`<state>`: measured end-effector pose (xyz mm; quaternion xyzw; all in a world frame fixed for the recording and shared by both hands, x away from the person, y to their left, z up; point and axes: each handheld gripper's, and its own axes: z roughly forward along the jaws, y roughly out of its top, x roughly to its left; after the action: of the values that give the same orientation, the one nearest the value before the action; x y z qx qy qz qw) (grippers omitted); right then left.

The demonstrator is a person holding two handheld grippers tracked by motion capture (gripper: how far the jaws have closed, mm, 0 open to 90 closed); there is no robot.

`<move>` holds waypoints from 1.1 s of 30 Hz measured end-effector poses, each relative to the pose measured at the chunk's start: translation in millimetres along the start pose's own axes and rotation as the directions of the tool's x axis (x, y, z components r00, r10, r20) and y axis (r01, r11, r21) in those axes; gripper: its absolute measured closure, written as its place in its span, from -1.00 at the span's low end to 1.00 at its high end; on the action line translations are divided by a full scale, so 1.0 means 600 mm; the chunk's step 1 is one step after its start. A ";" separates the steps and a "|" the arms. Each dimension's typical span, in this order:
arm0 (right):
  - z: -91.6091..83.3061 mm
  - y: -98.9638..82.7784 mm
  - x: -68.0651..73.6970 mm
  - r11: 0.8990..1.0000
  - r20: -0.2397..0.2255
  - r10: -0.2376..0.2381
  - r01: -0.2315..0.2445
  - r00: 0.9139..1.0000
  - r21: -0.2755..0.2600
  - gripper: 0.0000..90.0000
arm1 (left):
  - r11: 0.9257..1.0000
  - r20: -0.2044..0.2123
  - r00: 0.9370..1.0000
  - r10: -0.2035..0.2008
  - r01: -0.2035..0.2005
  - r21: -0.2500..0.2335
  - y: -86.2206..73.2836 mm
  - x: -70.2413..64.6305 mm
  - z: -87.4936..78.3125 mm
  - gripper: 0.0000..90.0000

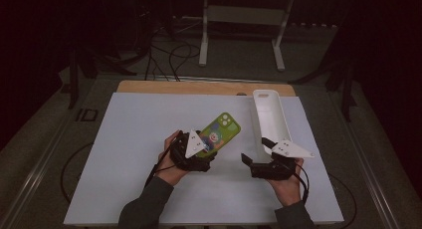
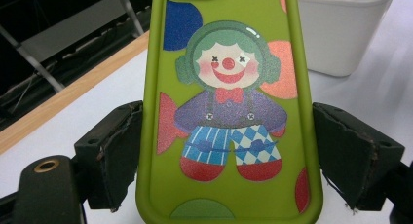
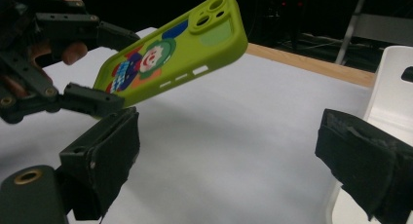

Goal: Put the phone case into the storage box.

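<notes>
1. The white mat (image 1: 149, 139) covers the tabletop, and everything below is placed against it. Over its middle, on the near side, the left gripper (image 1: 208, 148) is held in the person's left hand (image 1: 171, 164).
2. Its jaws stand fairly wide yet are clamped on the long edges of the green phone case (image 1: 219, 134), one pad on each side, as the left gripper view shows (image 2: 229, 112). The wide setting looks to be simply the width of the case.
3. The case is lifted clear of the mat and tilted, camera end up and away from the person, with its clown-printed back showing. Holding it by the lower end leaves the upper part free, probably so that the other tool can reach it.
4. Right of the mat's centre, the right gripper (image 1: 256, 150) hovers above the surface with its jaws spread wide and nothing between them; in the right gripper view (image 3: 229, 156) only bare mat lies between the pads, with the case (image 3: 170, 48) up to the left.
5. Along the mat's right edge lies a long white tray (image 1: 268, 119), running away from the person. The right gripper's grey plate overlaps its near end in the high view, and I cannot tell whether they touch.
</notes>
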<state>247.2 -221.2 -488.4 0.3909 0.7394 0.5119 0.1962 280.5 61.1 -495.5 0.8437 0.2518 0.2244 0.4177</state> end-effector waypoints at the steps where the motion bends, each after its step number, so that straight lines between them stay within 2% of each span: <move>1: 0.001 0.002 0.000 1.000 0.000 0.005 -0.005 1.000 0.000 -0.81 | 1.000 0.000 1.000 0.000 0.000 0.000 0.000 0.000 0.000 -0.64; 26: 0.031 0.032 0.009 0.999 -0.033 0.041 -0.041 0.999 0.013 -0.78 | 0.999 0.021 0.999 0.037 -0.036 -0.035 0.006 -0.022 -0.004 -0.64; 33: 0.041 0.038 0.013 0.998 -0.043 0.056 -0.055 0.998 0.024 -0.72 | 0.998 0.027 0.999 0.044 -0.043 -0.040 0.007 -0.027 -0.005 -0.64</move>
<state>267.9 -196.5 -476.6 0.4020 0.7382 0.5172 0.1614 267.6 50.6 -493.0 0.8435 0.2230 0.2267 0.4328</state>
